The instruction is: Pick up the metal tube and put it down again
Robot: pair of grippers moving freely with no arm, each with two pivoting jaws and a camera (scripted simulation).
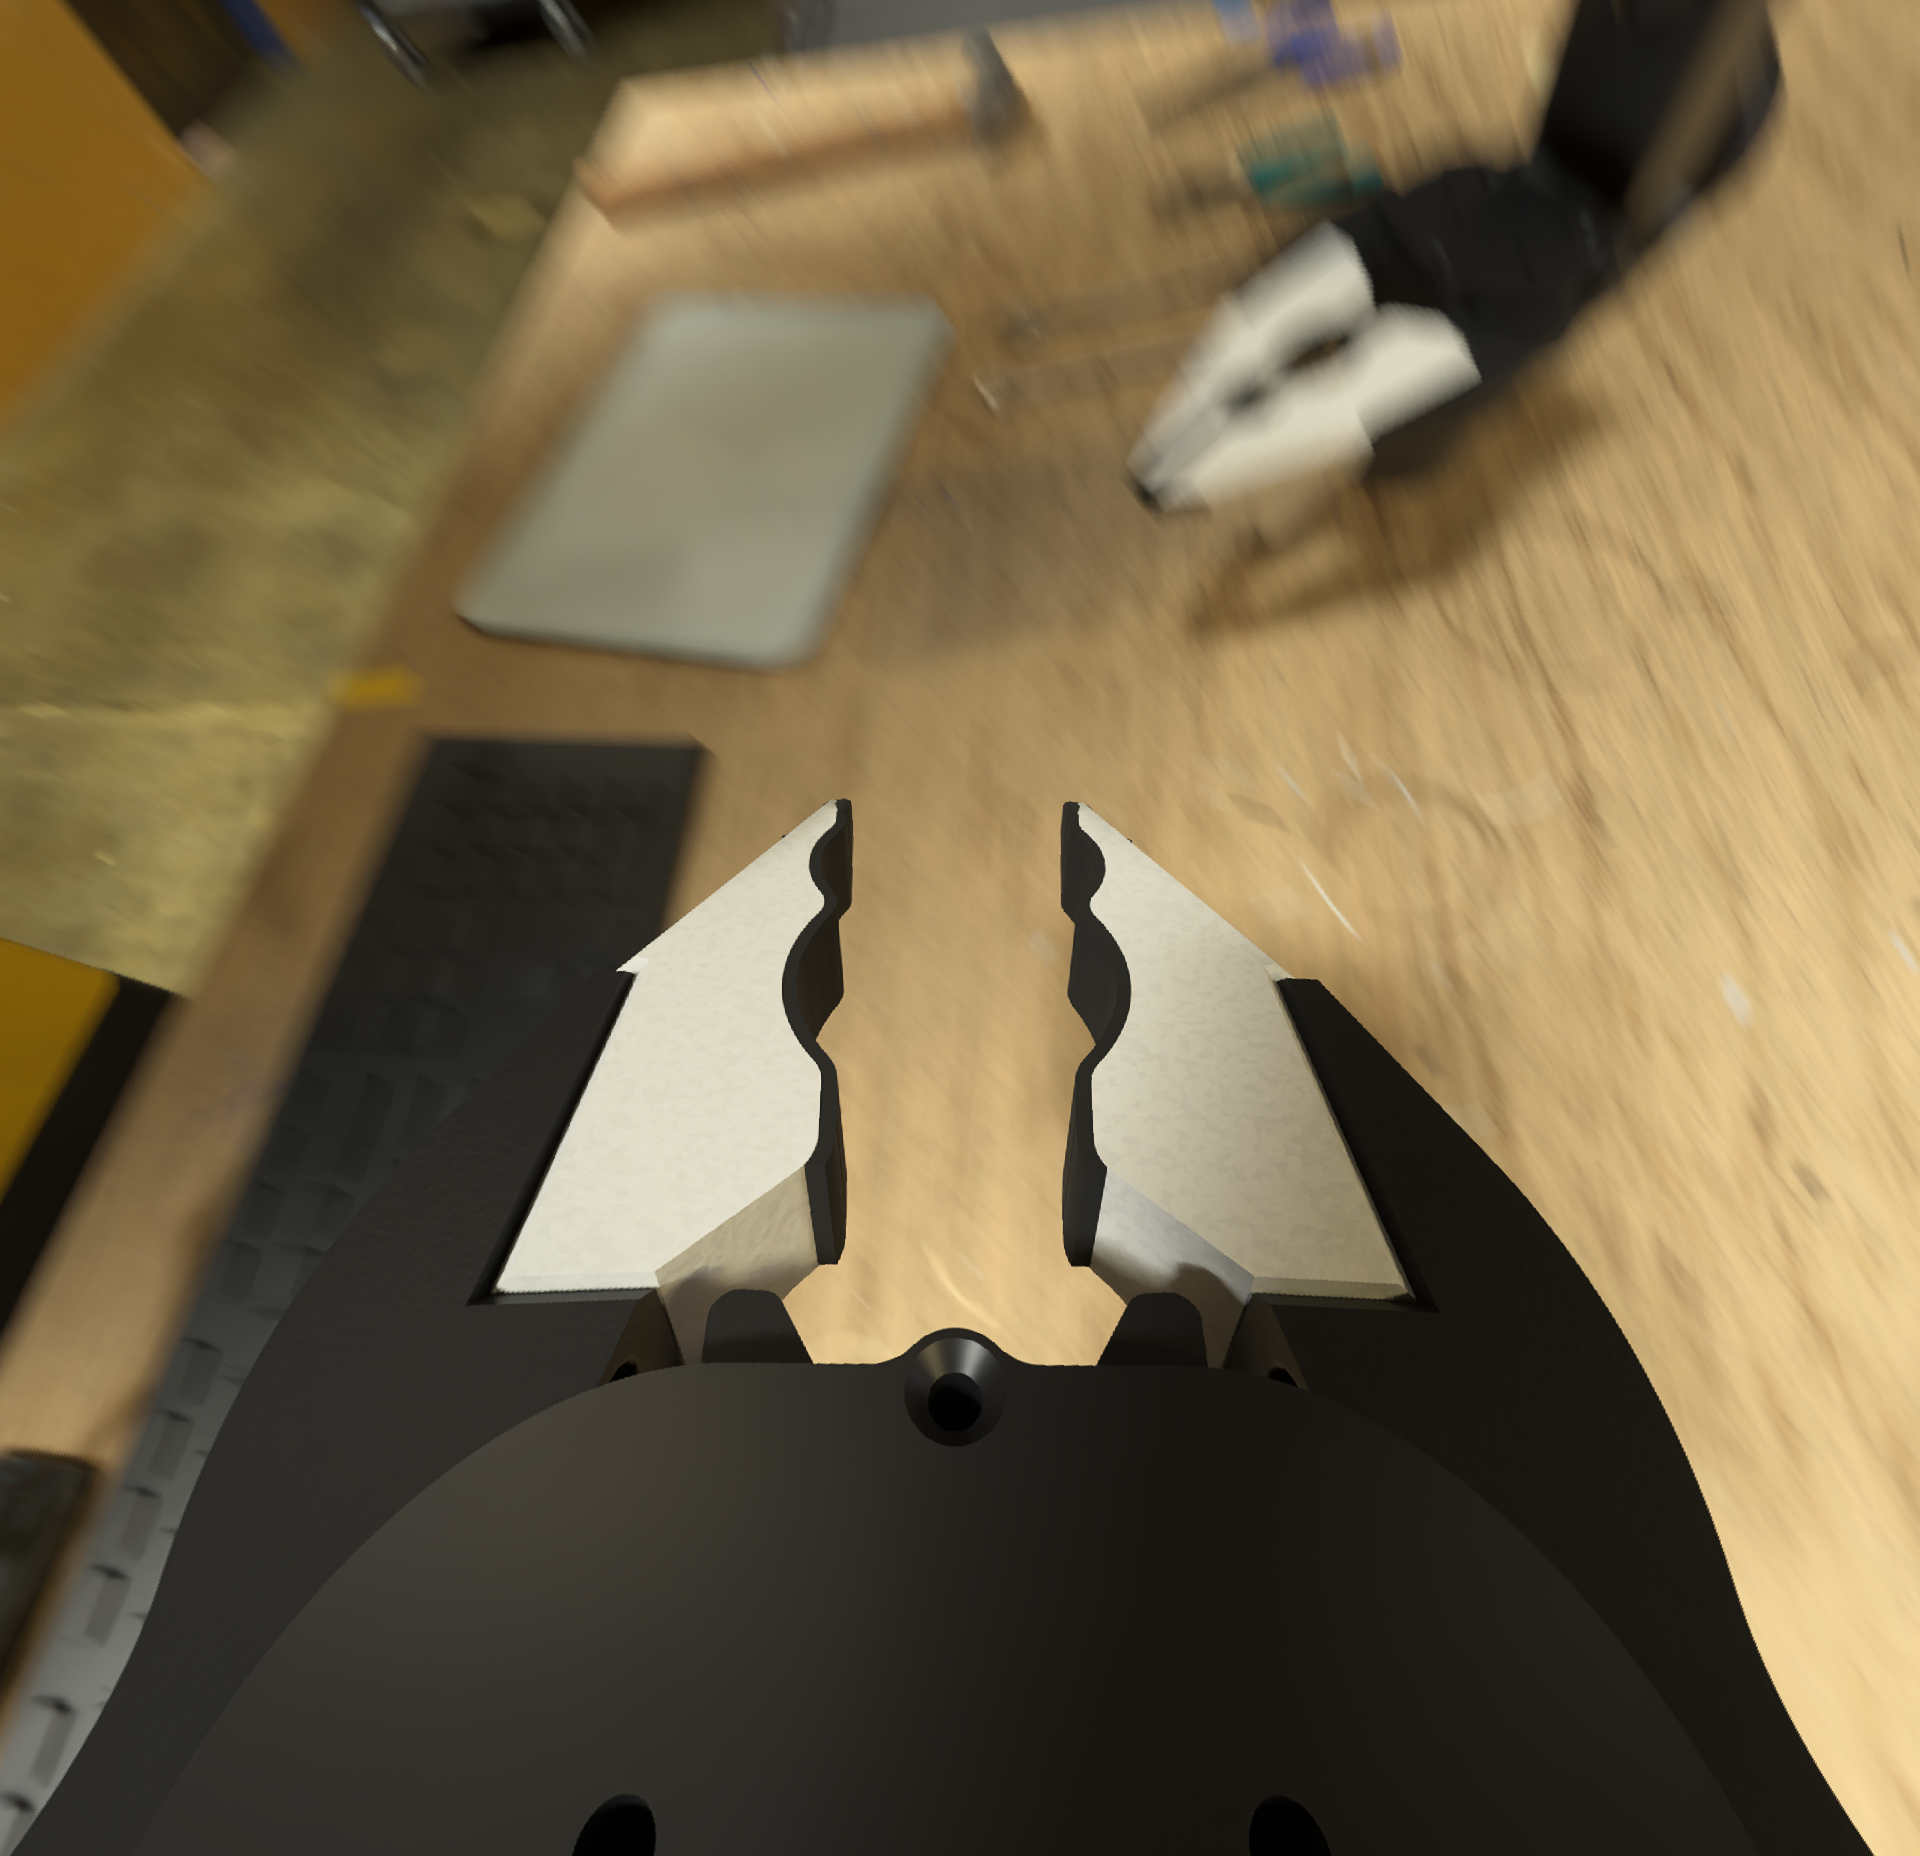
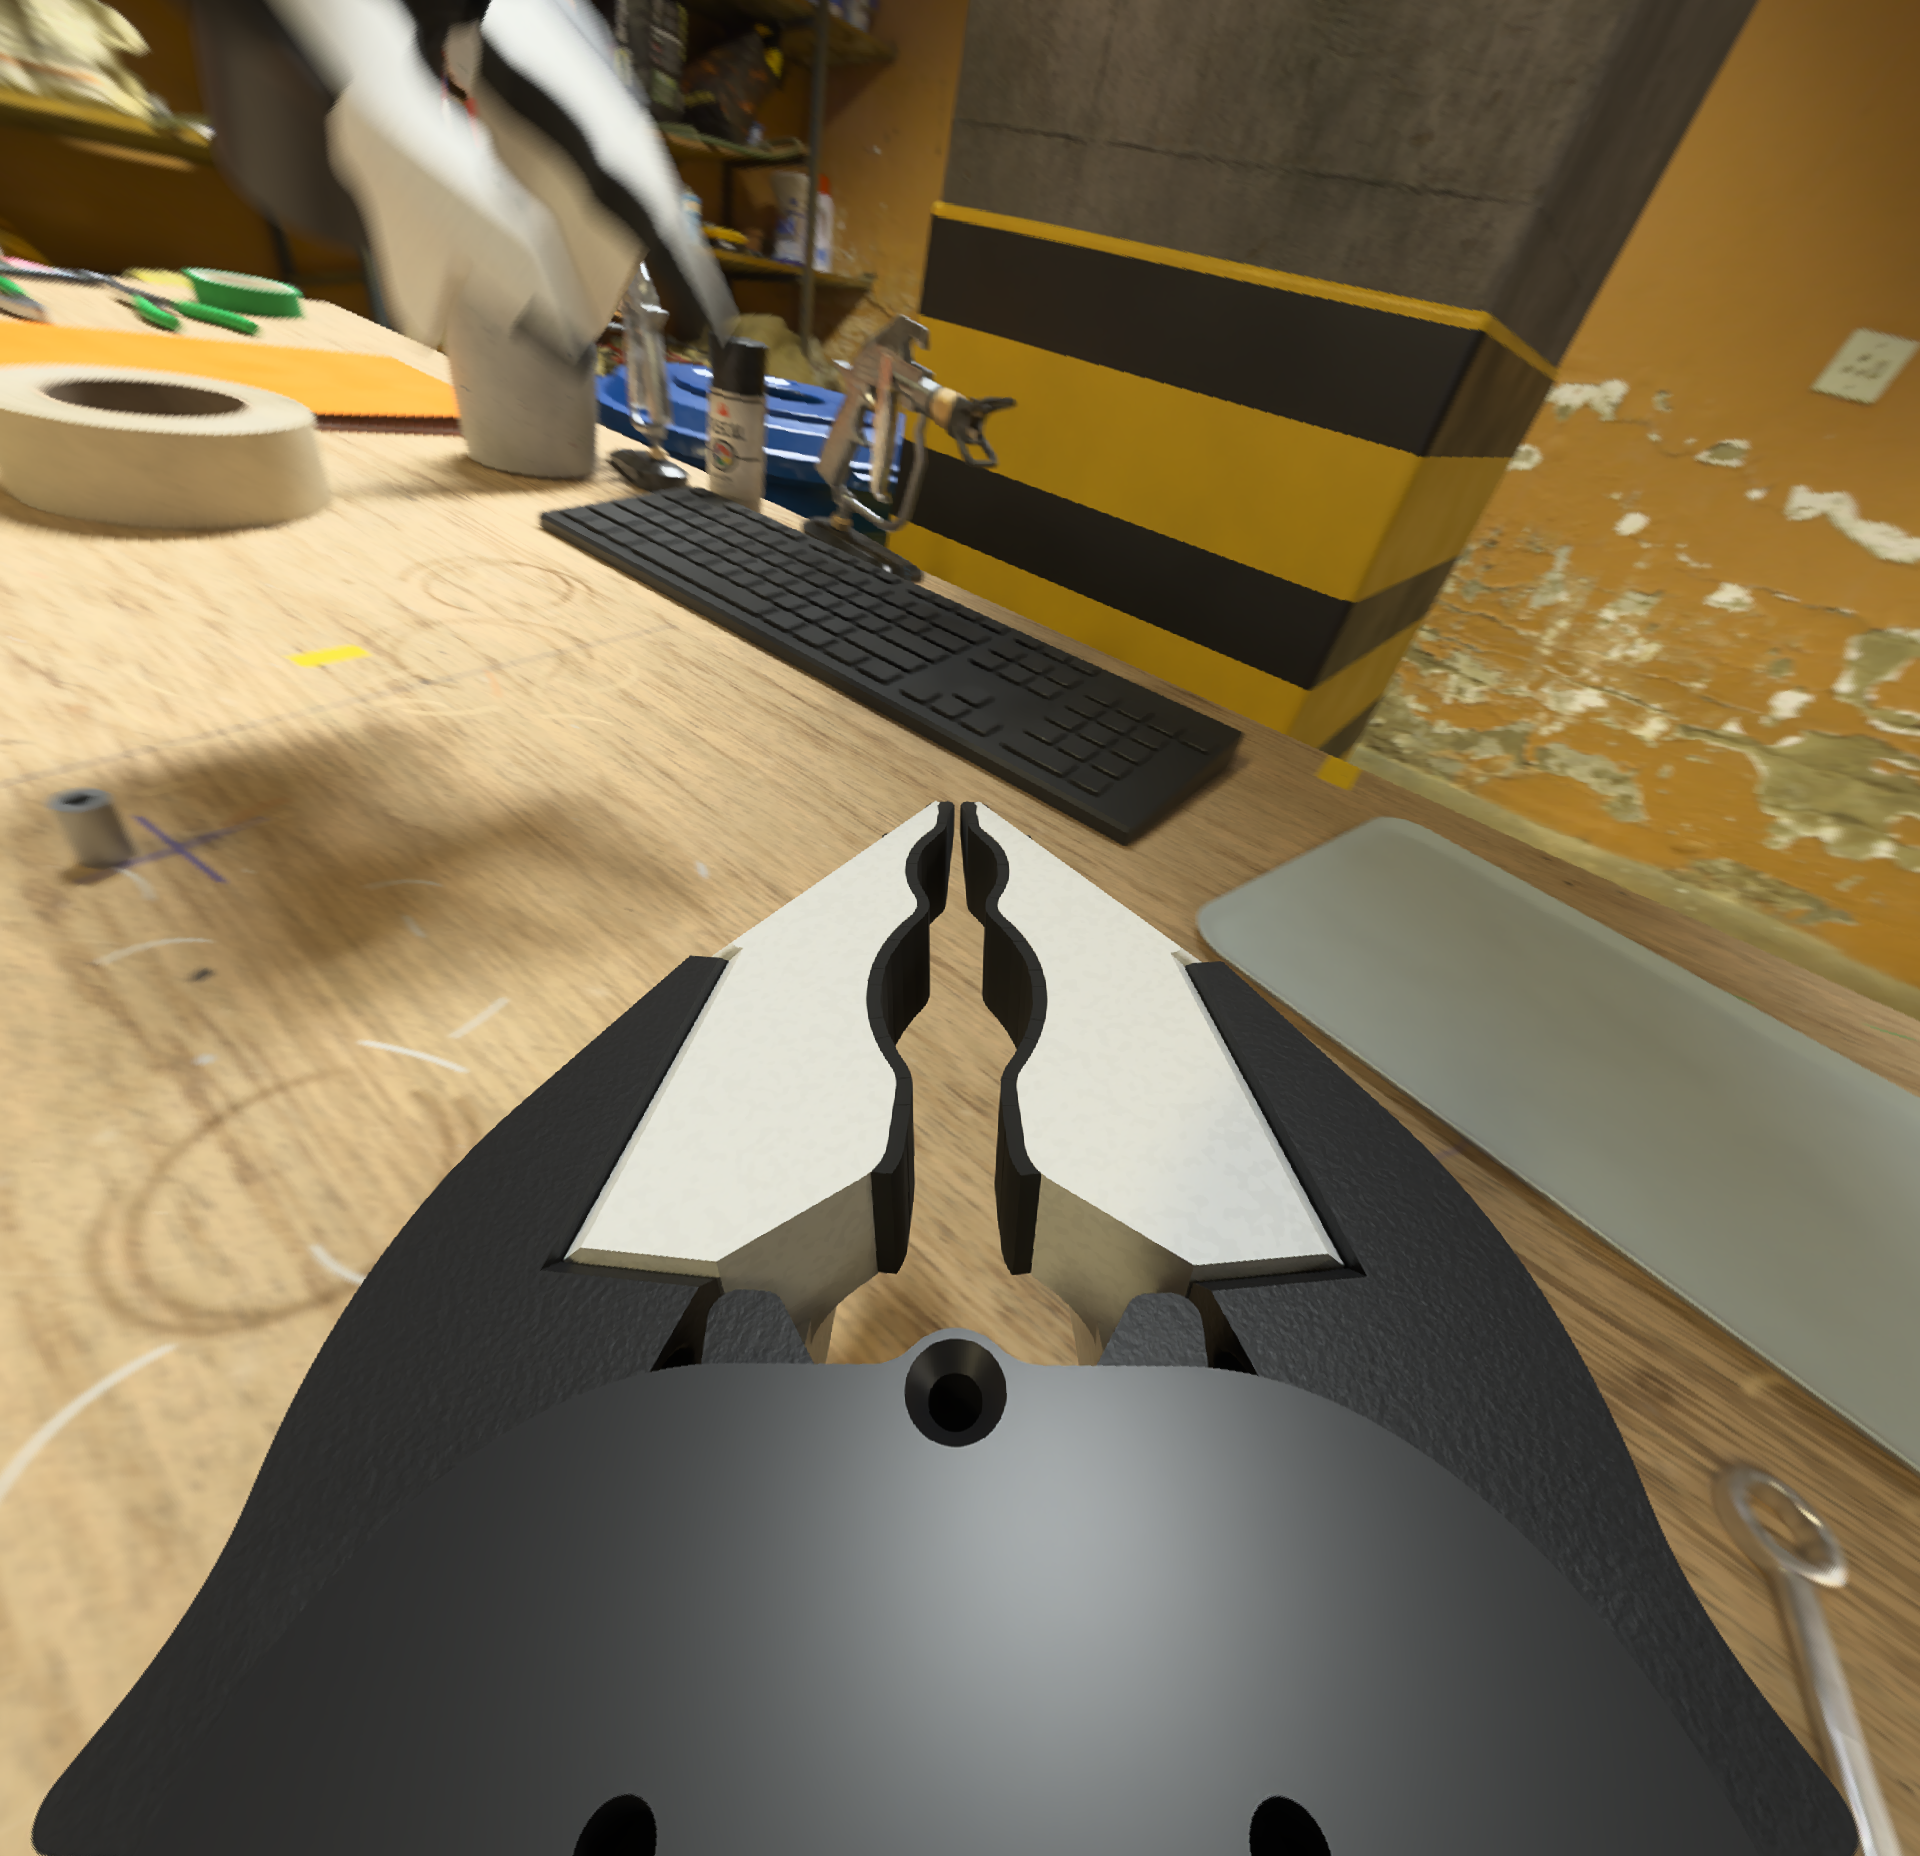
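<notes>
The metal tube [image 2: 91,825] stands upright on the wooden bench [image 2: 520,975], beside a pen-drawn cross and untouched. The left gripper [image 1: 956,819] is spread apart and empty, blurred, well apart from the tube. The right gripper [image 2: 954,814] is pressed nearly together, empty, pointing toward the keyboard [image 2: 894,653]. Judged from this, pickup and set-down both remain.

metal tube [image 2: 87,825]: short grey cylinder, open hollow end facing up, standing upright on the wooden table [image 2: 623,767]. Only in right wrist view, far left side, slightly blurred. Sits well apart from the black keyboard [image 2: 883,653], to its left across bare wood. Touching just beside a faint purple cross mark [image 2: 187,848] drawn on the table, nothing gripping it
</notes>
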